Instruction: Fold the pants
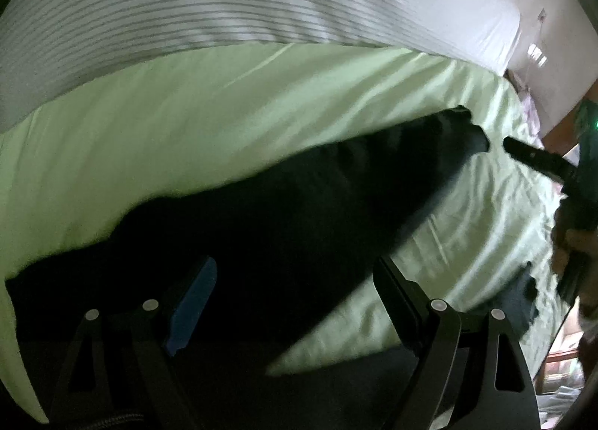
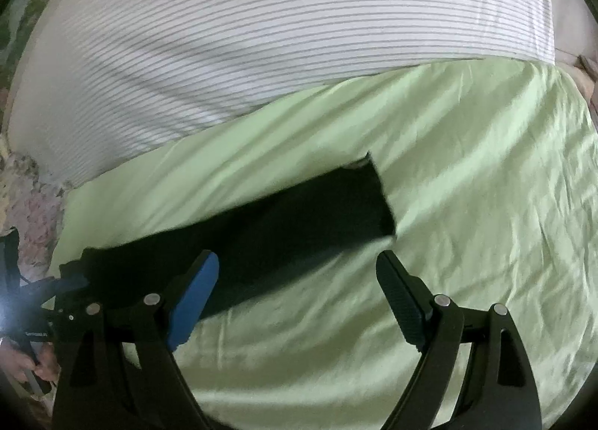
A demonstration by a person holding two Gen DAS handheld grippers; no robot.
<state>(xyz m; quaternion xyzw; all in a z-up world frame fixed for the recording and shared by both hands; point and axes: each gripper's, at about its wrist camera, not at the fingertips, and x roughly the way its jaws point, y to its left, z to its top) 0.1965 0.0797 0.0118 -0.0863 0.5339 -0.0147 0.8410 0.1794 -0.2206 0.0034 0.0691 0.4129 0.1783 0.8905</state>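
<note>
Left hand-held gripper [image 1: 295, 303] spread wide, nothing pinched, hanging over the long dark fabric pants [image 1: 261, 213]. Right hand-held gripper [image 2: 297, 299] likewise spread (empty). Pants lie flat across the wrinkled light-green bedsheet [image 2: 467, 187]; grey-striped white cover [image 2: 261, 37] beyond.

Home bedroom: sheeted bed [image 2: 467, 168]
</note>
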